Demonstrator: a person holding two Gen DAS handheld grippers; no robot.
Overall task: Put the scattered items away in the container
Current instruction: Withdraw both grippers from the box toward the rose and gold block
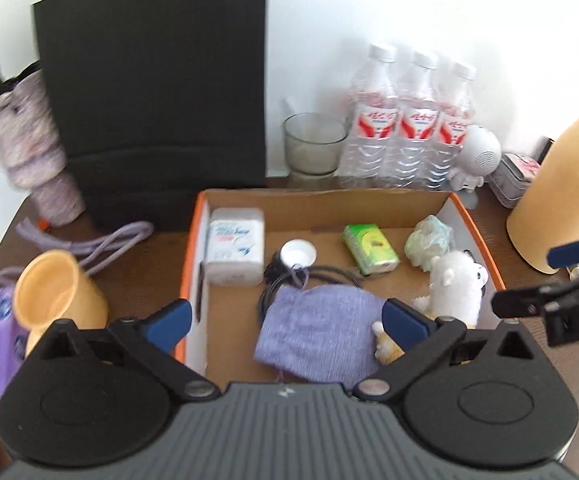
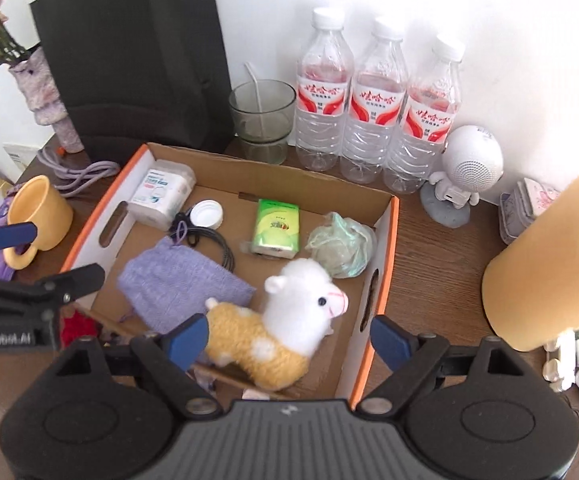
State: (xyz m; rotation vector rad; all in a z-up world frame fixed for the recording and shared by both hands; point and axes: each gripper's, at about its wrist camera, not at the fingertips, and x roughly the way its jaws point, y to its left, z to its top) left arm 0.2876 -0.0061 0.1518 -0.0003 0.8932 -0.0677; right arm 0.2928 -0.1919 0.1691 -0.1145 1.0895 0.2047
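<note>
An orange-edged cardboard box stands on the wooden table. In it lie a white floss container, a white cap, a black cable, a green tissue pack, a crumpled green bag, a purple pouch and a plush alpaca. My left gripper is open and empty above the pouch. My right gripper is open and empty above the alpaca.
A yellow mug and a purple cord lie left of the box. Behind stand a black board, a glass, three water bottles and a white robot speaker. A tan flask stands right.
</note>
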